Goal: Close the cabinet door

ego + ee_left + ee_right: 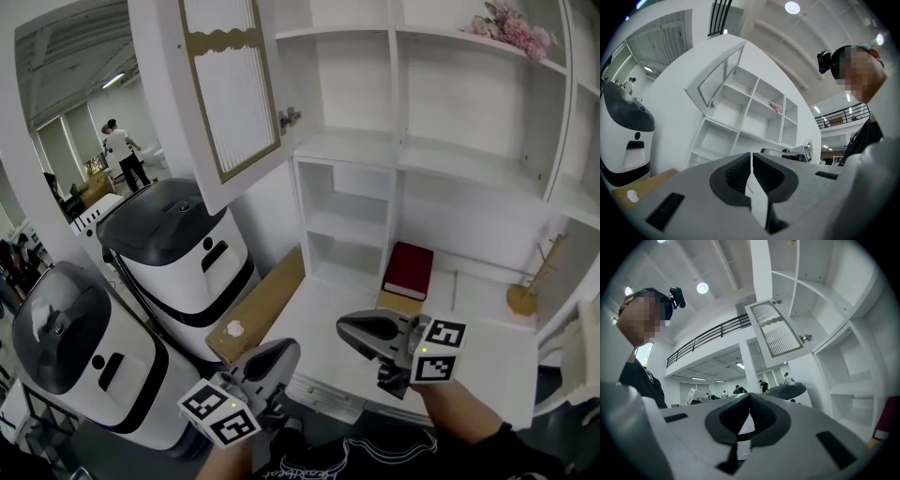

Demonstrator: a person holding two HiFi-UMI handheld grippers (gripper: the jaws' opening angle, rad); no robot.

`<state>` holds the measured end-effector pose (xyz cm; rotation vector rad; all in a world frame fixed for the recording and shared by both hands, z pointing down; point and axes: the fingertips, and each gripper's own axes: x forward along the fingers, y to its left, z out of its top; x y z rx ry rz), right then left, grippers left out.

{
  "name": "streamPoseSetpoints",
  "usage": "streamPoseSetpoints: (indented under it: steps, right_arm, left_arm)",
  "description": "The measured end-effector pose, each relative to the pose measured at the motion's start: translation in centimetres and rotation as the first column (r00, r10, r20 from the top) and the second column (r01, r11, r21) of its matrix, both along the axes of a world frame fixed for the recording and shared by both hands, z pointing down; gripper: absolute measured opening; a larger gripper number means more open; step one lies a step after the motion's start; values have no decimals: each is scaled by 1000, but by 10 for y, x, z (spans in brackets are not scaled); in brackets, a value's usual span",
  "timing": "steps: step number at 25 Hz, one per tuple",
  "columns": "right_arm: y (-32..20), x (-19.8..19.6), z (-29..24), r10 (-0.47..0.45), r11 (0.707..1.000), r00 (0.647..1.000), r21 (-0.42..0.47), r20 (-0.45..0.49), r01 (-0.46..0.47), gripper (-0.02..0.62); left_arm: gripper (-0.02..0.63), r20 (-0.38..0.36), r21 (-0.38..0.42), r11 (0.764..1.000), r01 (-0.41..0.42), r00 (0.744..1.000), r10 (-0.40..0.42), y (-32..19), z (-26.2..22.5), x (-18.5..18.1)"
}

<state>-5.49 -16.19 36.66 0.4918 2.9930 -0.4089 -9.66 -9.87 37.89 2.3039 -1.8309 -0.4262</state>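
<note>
Below the open cabinet door (225, 84), its top cut off, our left gripper (281, 350) and right gripper (348, 326) sit closed, empty.

Head cam: high up, pitched steeply down and forward, close on the white shelf unit (441, 155). Left tool (279, 354) and right tool (354, 328) sit at its bottom edge. Left gripper view: low, tilted up along its own jaws, shelf unit at mid-distance, person (869, 136) at right. Right gripper view: low, tilted up toward the ceiling and balcony railing (708, 336). All three share the open cabinet door (230, 84) and the shelves.
</note>
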Motion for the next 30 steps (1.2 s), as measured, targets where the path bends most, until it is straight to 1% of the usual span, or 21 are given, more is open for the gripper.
streamPoseSetpoints:
  steps: [4,5,8,12,15,18,20,22,25,27,30]
  right_arm:
    - [-14,-28,-5,25,1000,1000,15,0,-25,5]
    - [-19,-35,-7,37,999,999,17,2,-37,5]
    - [-33,-58,-17,73,997,997,23,16,-73,5]
    - [-43,-90,-32,116,993,993,31,35,-117,5]
    - [-52,-114,-46,157,986,986,48,52,-159,5]
    - [-60,-130,-58,194,978,979,65,69,-198,5]
    - [-62,-139,-63,216,973,973,71,75,-222,5]
    - [-61,-149,-63,237,967,969,75,72,-242,5]
    - [-59,-160,-62,267,958,961,91,66,-272,5]
    - [-60,-162,-63,294,949,953,100,68,-300,5]
    - [-65,-161,-68,344,931,936,102,74,-350,5]
  left_arm:
    - [8,-36,31,998,-51,998,52,-8,-9,-33]
    - [8,-35,36,997,-63,997,65,-10,-12,-42]
    - [9,8,42,996,-83,997,83,-15,-23,-74]
    - [26,18,75,990,-121,993,120,-18,-47,-125]
    - [38,61,114,983,-143,989,137,-21,-72,-160]
    - [67,127,160,974,-163,981,143,-21,-98,-188]
    - [116,174,195,964,-183,973,150,-18,-118,-205]
    - [144,209,238,947,-217,963,168,-13,-141,-221]
    - [162,233,316,909,-273,951,204,-8,-180,-243]
    - [175,228,371,873,-316,942,245,-7,-205,-255]
    - [179,212,440,810,-388,921,326,-11,-243,-270]
